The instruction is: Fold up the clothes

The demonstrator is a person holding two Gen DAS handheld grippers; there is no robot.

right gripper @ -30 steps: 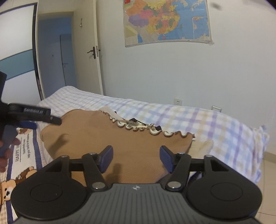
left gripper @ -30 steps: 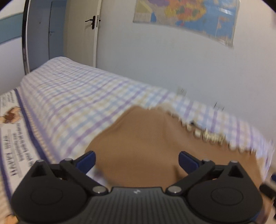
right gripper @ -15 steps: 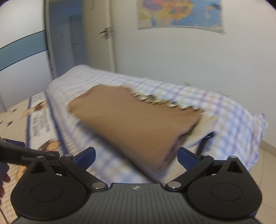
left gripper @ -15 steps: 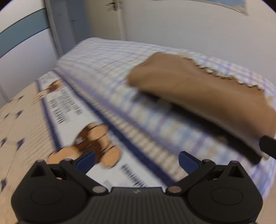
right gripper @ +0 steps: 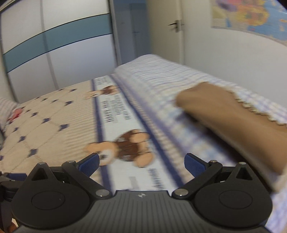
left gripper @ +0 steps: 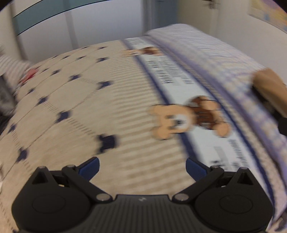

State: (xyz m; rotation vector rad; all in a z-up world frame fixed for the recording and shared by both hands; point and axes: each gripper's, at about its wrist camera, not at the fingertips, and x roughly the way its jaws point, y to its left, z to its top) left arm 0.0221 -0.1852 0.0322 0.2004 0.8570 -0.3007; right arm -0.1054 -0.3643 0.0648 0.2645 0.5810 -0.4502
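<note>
A folded brown garment (right gripper: pixel 238 123) with a scalloped cream trim lies on the checked quilt (right gripper: pixel 161 77) at the right of the right wrist view. Only its corner (left gripper: pixel 270 89) shows at the right edge of the left wrist view. My left gripper (left gripper: pixel 142 166) is open and empty, over the beige bedsheet (left gripper: pixel 71 116). My right gripper (right gripper: pixel 141 161) is also open and empty, above a teddy-bear print (right gripper: pixel 123 148), left of the garment and apart from it. Both views are blurred by motion.
A striped cloth with a red patch (left gripper: pixel 21 71) lies at the far left of the bed. A wardrobe with a teal band (right gripper: pixel 53 39) stands behind the bed. A door (right gripper: pixel 165 30) and a wall map (right gripper: pixel 251 16) lie beyond the quilt.
Both grippers have swung left, away from the brown garment, which slid to the right of each view. The right gripper, nearly closed a second ago, has opened wide.
</note>
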